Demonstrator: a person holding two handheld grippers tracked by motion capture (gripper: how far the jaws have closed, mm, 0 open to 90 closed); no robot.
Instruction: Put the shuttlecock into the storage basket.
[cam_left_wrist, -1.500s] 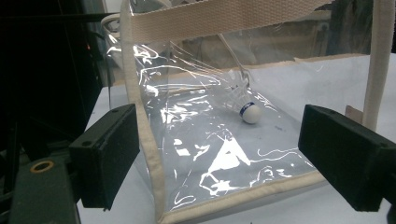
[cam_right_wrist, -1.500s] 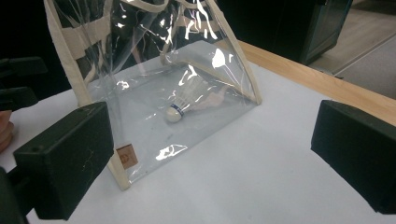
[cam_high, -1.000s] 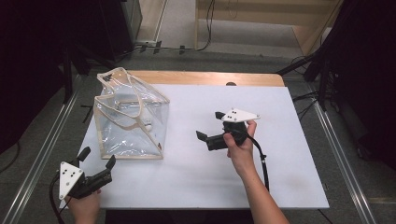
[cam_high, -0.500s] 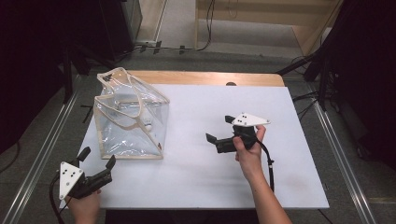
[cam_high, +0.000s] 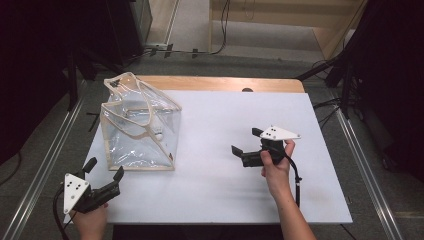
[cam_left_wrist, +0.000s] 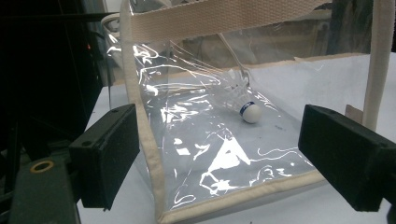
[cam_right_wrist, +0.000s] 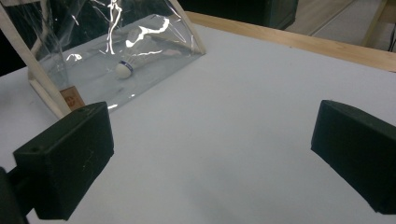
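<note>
A clear plastic bag (cam_high: 140, 130) with beige trim and webbing handles stands on the left part of the white table (cam_high: 225, 115). A shuttlecock (cam_high: 159, 134) lies inside it; its white cork with a blue band (cam_left_wrist: 251, 112) (cam_right_wrist: 123, 69) rests on the bag's floor. My left gripper (cam_high: 105, 169) is open at the table's near left corner, pointing at the bag (cam_left_wrist: 210, 154) from just in front of its trimmed edge. Open and holding nothing, my right gripper (cam_high: 246, 141) hovers over the bare table right of centre, well apart from the bag (cam_right_wrist: 93, 51).
A wooden strip (cam_high: 225, 84) runs along the table's far edge, with a small dark spot (cam_high: 246, 90) on it. Metal rails (cam_high: 45, 165) flank the table on both sides. Cables lie on the floor beyond.
My right gripper has drifted right and slightly nearer the person, farther from the bag. The left gripper and the bag have stayed put.
</note>
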